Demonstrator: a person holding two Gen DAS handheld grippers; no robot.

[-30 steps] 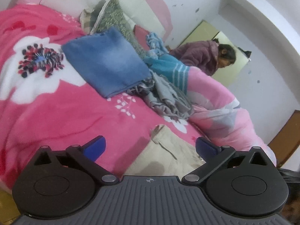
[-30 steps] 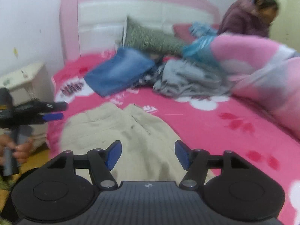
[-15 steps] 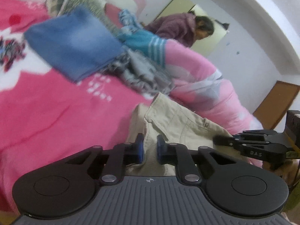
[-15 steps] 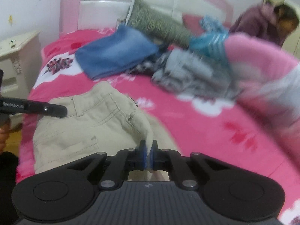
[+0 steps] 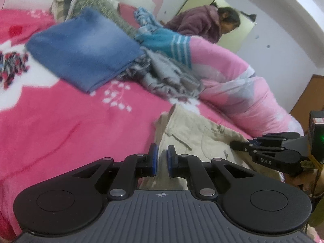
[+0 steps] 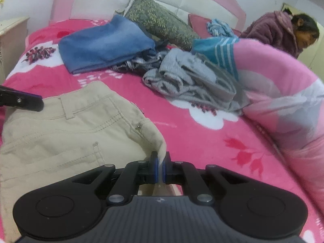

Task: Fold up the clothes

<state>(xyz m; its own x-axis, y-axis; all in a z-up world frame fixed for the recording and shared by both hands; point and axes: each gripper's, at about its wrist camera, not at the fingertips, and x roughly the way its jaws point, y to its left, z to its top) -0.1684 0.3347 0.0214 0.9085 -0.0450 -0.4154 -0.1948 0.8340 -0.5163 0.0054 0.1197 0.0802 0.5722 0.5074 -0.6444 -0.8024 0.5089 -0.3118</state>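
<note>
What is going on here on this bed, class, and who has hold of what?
A person holds a gripper in each hand and is folding beige trousers on a pink blanket. The left gripper and the right gripper have each pinched an edge of the trousers. A folded blue garment and a heap of grey clothes lie further up the bed. Another person stands beyond it.

"DAS" on right gripper (image 5: 236, 144)
</note>
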